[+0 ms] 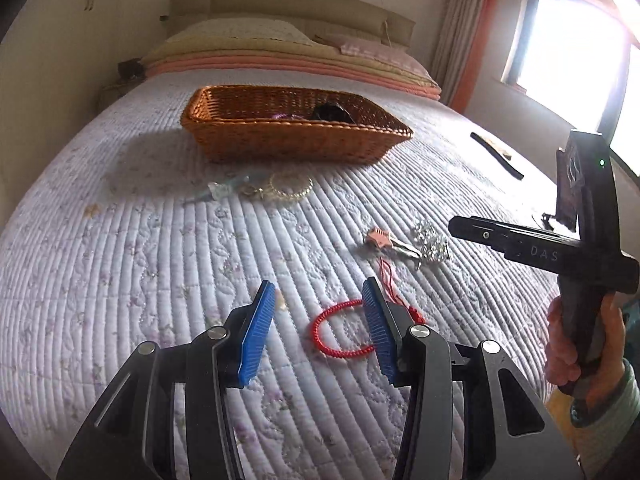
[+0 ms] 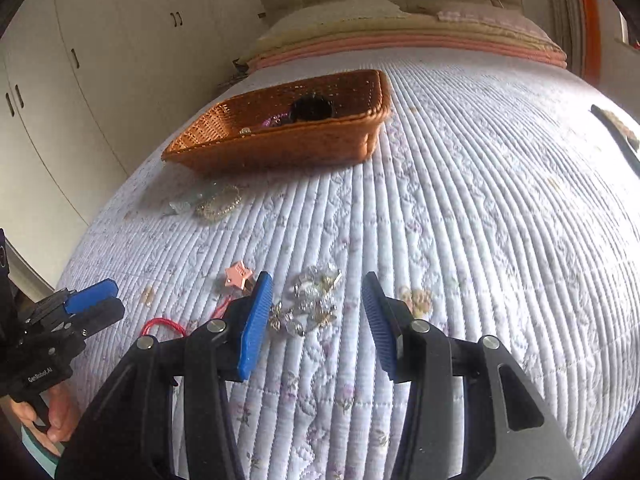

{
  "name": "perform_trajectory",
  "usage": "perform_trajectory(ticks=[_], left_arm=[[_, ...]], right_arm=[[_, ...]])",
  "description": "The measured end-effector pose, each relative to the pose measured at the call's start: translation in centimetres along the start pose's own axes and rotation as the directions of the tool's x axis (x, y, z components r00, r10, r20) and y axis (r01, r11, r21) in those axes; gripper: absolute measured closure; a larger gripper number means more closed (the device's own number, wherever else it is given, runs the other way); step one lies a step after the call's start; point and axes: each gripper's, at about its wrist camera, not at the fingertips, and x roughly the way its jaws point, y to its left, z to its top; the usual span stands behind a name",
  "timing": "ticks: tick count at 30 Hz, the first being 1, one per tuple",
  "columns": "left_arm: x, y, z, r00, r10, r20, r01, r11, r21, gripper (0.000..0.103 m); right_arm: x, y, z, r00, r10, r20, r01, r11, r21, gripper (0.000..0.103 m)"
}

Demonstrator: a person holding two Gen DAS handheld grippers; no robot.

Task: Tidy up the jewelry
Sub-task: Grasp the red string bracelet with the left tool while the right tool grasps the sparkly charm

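**Both tongs spread, jewelry still loose in front of the basket**

Your landmark is the wicker basket [image 1: 294,128] on the quilted bedspread [image 1: 120,260]. It already holds a dark round item [image 2: 311,107] and something purple [image 2: 274,120]; everything else lies on the quilt on your side of it.

Just in front of the basket sits a pale beaded bracelet [image 1: 291,187] touching a clear bluish piece [image 1: 224,190]. Nearer you, well apart from the basket, lies a silvery crystal cluster [image 2: 310,304] beside a pink star clip [image 2: 239,274]. Nearest of all is the red beaded bracelet [image 1: 342,330], with a thin red cord [image 1: 390,280] trailing from it toward the basket.

Your left gripper [image 1: 318,334] is spread wide, holding nothing, its blue pads straddling part of the red bracelet. Your right gripper [image 2: 316,326] is likewise apart and empty, framing the crystal cluster.

Expect both pieces to be light and limp. The bracelet will likely sag and swing, so pinch across its bead strand rather than the cord. The cluster looks slick and many-faceted, and may be delicate; close on its thickest middle and press slightly into the soft quilt.
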Motion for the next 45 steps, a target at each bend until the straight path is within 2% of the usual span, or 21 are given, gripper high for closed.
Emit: perform_trajectory(ticks=[3,5,9,11,13,18,21,25,28,30,31,32,33,34,36,39,42,45], left_arm=[[1.1,-0.7,-0.5,0.998,0.058,-0.026,-0.057,0.998,0.031,0.059],[1.7,-0.7,-0.8,0.995,0.09,-0.041,-0.088,0.995,0.04,0.059],[2.1,-0.5,-1.2,0.993,0.101,-0.054,-0.098,0.994,0.05,0.059],[2.1,-0.7,-1.2,0.993,0.103,-0.055,-0.1,0.993,0.057,0.059],[2.3,-0.7,-1.2,0.992,0.109,-0.06,-0.105,0.993,0.059,0.059],[2.3,-0.5,-1.2,0.994,0.098,-0.057,-0.095,0.994,0.051,0.059],[2.4,-0.5,-1.2,0.994,0.092,-0.054,-0.09,0.995,0.047,0.059],[2.4,-0.5,-1.3,0.995,0.087,-0.051,-0.085,0.995,0.045,0.059],[2.4,-0.4,-1.4,0.996,0.079,-0.051,-0.077,0.996,0.043,0.059],[2.4,-0.3,-1.4,0.996,0.072,-0.052,-0.07,0.997,0.038,0.059],[2.3,-0.2,-1.4,0.996,0.071,-0.052,-0.069,0.997,0.039,0.059],[2.3,-0.2,-1.4,0.996,0.07,-0.053,-0.068,0.997,0.04,0.059],[2.3,-0.2,-1.5,0.996,0.071,-0.053,-0.069,0.997,0.042,0.059],[2.3,-0.3,-1.5,0.996,0.071,-0.053,-0.069,0.997,0.043,0.059],[2.3,-0.3,-1.6,0.996,0.069,-0.052,-0.067,0.997,0.044,0.058],[2.4,-0.3,-1.5,0.997,0.063,-0.053,-0.061,0.997,0.043,0.057],[2.4,-0.3,-1.5,0.997,0.063,-0.053,-0.061,0.997,0.045,0.056],[2.6,-0.6,-1.5,0.996,0.072,-0.06,-0.069,0.996,0.057,0.055]], right_arm=[[0.5,-0.4,-1.2,1.0,-0.006,-0.026,0.006,1.0,0.011,0.06],[0.7,-0.3,-1.8,0.999,-0.014,-0.035,0.014,1.0,0.006,0.067],[1.2,-0.1,-1.7,0.999,-0.021,-0.036,0.021,1.0,-0.001,0.071],[1.9,0.6,-1.4,0.998,-0.047,-0.05,0.046,0.998,-0.035,0.08],[2.4,1.3,-1.3,0.992,-0.115,-0.061,0.11,0.991,-0.077,0.096],[1.4,-0.3,-1.5,0.985,-0.166,-0.045,0.164,0.986,-0.042,0.098],[0.5,-2.0,-1.6,0.986,-0.165,-0.04,0.165,0.986,0.006,0.098],[-0.9,-3.6,-1.6,1.0,-0.027,0.002,0.026,0.996,0.088,0.098],[-1.2,-4.1,-1.4,1.0,0.015,-0.001,-0.015,0.993,0.113,0.097],[-1.0,-4.3,-1.4,0.999,0.051,-0.02,-0.048,0.992,0.117,0.091],[-0.8,-4.2,-1.3,0.998,0.053,-0.033,-0.049,0.993,0.112,0.074],[-0.6,-3.9,-1.3,0.998,0.045,-0.04,-0.041,0.994,0.104,0.047],[-0.6,-3.6,-1.2,0.999,0.029,-0.034,-0.026,0.995,0.091,0.037],[-0.8,-3.4,-1.1,1.0,0.011,-0.014,-0.01,0.997,0.077,0.035],[-0.7,-2.9,-0.9,1.0,-0.001,-0.007,0.001,0.999,0.041,0.035],[1.2,-2.9,-0.7,0.997,-0.043,-0.069,0.045,0.998,0.031,0.035],[2.1,-1.5,-0.6,0.99,-0.116,-0.081,0.111,0.991,-0.068,0.036],[2.6,0.7,-1.1,0.98,-0.191,-0.063,0.177,0.968,-0.178,0.057]])
